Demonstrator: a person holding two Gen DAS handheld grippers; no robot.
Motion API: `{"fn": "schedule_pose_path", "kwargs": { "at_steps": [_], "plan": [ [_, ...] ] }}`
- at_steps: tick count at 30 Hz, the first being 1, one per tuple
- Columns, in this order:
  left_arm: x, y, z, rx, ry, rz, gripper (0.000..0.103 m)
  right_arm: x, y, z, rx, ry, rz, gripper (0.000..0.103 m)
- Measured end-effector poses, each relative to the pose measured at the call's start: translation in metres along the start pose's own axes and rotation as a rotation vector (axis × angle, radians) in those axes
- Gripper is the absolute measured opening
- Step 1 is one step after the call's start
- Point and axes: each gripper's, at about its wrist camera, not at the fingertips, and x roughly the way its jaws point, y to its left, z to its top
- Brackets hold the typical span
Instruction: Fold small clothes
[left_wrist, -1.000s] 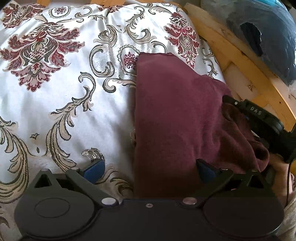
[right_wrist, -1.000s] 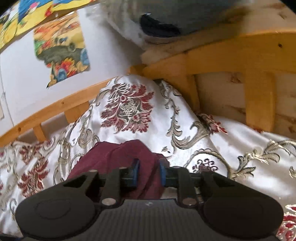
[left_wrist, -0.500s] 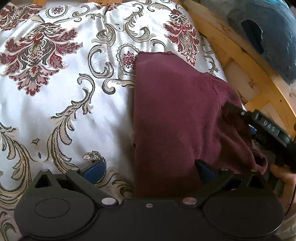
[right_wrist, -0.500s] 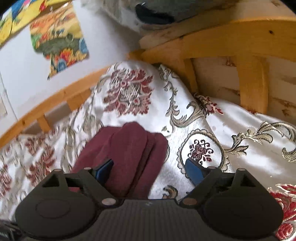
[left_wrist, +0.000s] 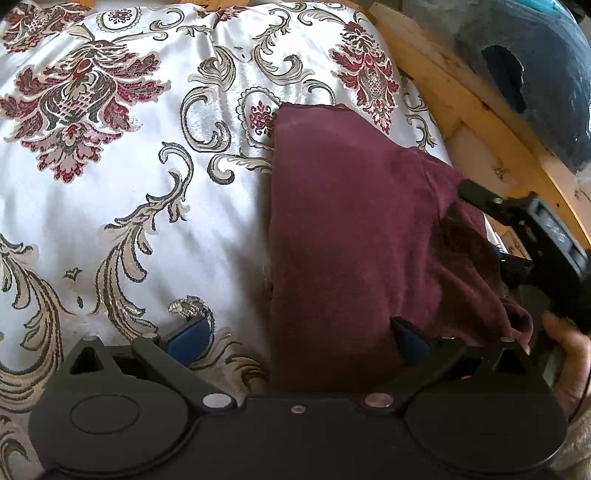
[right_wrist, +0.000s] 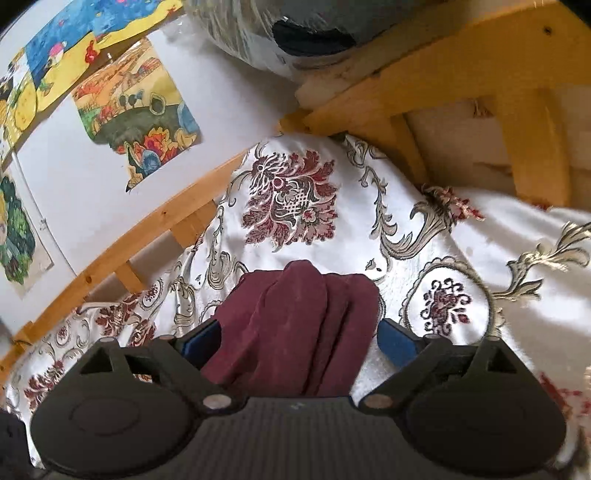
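A dark maroon garment (left_wrist: 347, 236) lies folded on a white bedspread with red and gold flowers (left_wrist: 129, 206). My left gripper (left_wrist: 299, 336) is open, its jaws straddling the garment's near left edge. The right gripper (left_wrist: 528, 229) shows at the garment's bunched right edge in the left wrist view. In the right wrist view my right gripper (right_wrist: 299, 336) is open, its blue pads on either side of the garment's layered end (right_wrist: 295, 325), not pinching it.
A yellow wooden bed frame (right_wrist: 461, 110) runs along the bedspread's far side and also shows in the left wrist view (left_wrist: 480, 122). A dark blue bundle (left_wrist: 535, 70) sits beyond it. Colourful pictures (right_wrist: 136, 110) hang on the white wall.
My right gripper was shut on the garment's edge a second ago; it has opened and let the cloth go. My left gripper has stayed open in place.
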Motion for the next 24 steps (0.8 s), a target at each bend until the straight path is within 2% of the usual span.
{"fn": "schedule_pose_path", "kwargs": {
  "at_steps": [1, 3, 6, 8, 13, 16, 24],
  "plan": [
    [0.000, 0.001, 0.000, -0.003, 0.000, -0.002, 0.103, 0.004, -0.002, 0.000, 0.001, 0.010, -0.027, 0.082],
    [-0.001, 0.001, -0.001, -0.004, -0.001, -0.002, 0.103, 0.010, -0.003, 0.001, -0.014, 0.039, -0.069, 0.077],
    [-0.001, 0.001, -0.001, -0.003, 0.000, 0.002, 0.102, 0.012, 0.000, 0.002, -0.038, 0.098, -0.042, 0.077],
    [0.000, 0.000, -0.001, -0.001, -0.001, 0.005, 0.102, 0.011, 0.001, 0.002, -0.041, 0.115, -0.023, 0.069],
    [0.000, -0.002, -0.002, 0.001, -0.007, 0.011, 0.103, 0.003, -0.016, 0.001, 0.119, 0.087, 0.048, 0.041],
    [-0.001, -0.001, -0.002, -0.001, -0.009, 0.007, 0.102, 0.005, -0.018, 0.001, 0.147, 0.072, 0.044, 0.037],
    [-0.002, 0.000, -0.002, 0.001, -0.009, 0.000, 0.103, 0.010, -0.013, -0.004, 0.089, 0.068, 0.001, 0.038]
  ]
}}
